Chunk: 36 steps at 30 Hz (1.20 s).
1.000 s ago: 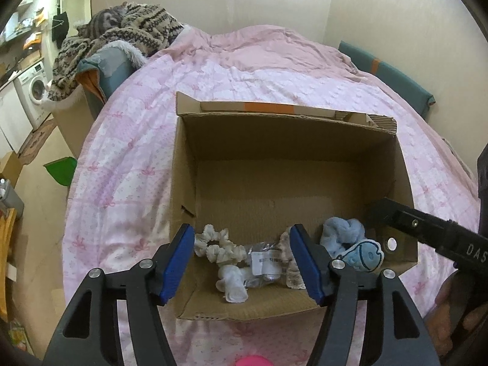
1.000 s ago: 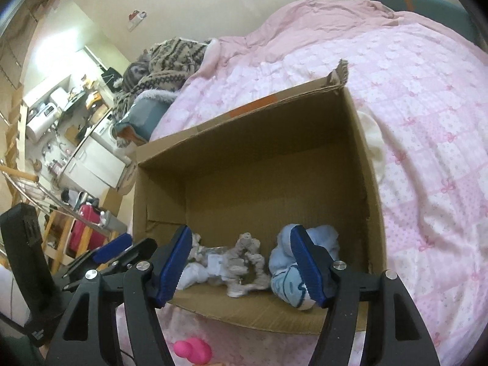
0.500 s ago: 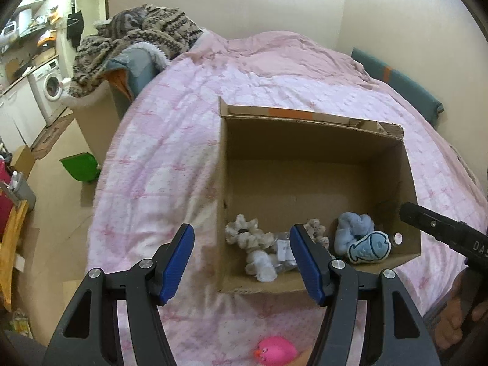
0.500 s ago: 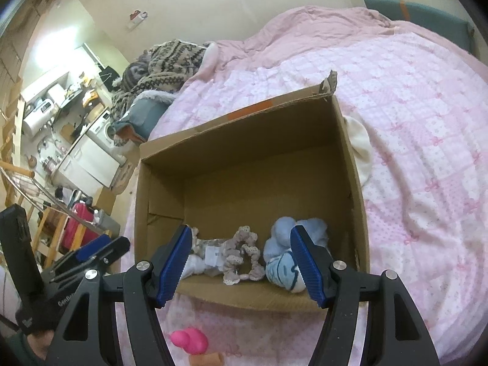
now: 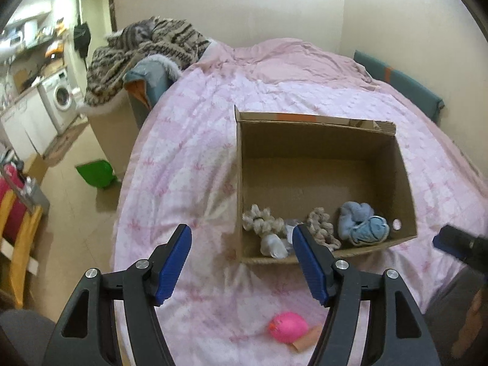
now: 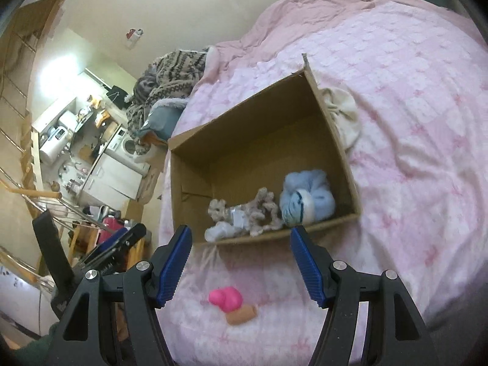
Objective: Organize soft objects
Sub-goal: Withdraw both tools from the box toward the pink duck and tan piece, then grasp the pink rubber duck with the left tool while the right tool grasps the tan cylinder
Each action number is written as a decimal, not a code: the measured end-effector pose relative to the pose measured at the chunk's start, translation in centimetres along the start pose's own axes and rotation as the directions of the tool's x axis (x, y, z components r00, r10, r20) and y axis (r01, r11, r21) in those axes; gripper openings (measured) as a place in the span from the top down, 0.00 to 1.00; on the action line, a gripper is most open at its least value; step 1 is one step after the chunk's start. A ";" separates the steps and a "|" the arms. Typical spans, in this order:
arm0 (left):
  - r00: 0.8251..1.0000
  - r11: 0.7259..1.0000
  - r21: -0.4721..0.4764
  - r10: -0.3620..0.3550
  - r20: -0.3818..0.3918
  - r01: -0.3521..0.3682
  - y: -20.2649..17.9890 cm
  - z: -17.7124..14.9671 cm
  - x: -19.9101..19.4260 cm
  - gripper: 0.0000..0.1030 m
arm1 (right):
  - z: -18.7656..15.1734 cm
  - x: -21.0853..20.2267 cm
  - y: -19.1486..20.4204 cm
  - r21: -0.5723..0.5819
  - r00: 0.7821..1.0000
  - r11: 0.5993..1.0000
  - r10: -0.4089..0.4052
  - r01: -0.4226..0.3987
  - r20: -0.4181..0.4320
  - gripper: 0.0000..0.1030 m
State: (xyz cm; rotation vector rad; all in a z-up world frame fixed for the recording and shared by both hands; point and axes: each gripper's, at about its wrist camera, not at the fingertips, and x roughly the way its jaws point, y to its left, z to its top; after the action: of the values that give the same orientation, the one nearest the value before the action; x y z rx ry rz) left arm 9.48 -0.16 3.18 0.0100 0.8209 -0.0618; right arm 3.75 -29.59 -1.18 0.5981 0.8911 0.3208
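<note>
On the quilted pink bedspread [image 5: 195,158] sat a brown cardboard box [image 5: 405,183] holding knotted beige rope toys [image 5: 263,218] and a fluffy blue plush [image 5: 361,224]. Both grippers, left [image 5: 242,263] and right [image 6: 241,263], had drawn back from the box, jaws wide and empty, revealing a pink duck [image 6: 226,298] outside.

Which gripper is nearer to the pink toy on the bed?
Roughly equal; neither is clearly nearer. The pink toy lies between the right gripper fingers. It lies below the left gripper, toward its right finger.
</note>
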 end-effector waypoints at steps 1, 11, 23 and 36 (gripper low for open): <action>1.000 1.000 -0.009 0.000 -0.003 0.000 0.0 0.0 -0.3 0.36 | -0.3 -0.2 0.1 -0.002 1.000 1.000 0.005 -0.005 0.000 0.31; 0.999 0.995 0.095 -0.001 0.041 -0.003 -0.2 -2.0 -1.4 0.28 | -1.2 1.2 0.9 -0.044 0.999 0.999 -0.009 0.006 -0.052 0.31; 0.976 0.990 -0.135 -0.059 -0.209 0.031 3.0 -3.6 3.8 0.28 | -2.4 4.7 1.6 -0.122 0.977 0.981 -0.170 0.154 -0.129 0.31; 0.883 0.986 -0.081 -0.165 -0.439 0.145 0.8 -7.7 7.9 0.28 | -3.5 7.5 0.9 -0.119 0.944 0.967 -0.246 0.224 -0.219 0.31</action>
State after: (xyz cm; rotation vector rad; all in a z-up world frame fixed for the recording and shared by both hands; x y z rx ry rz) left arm 9.24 0.45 -7.90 -0.0886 1.2833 -0.1980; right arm 5.41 -23.96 -7.01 0.3671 1.1553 0.2162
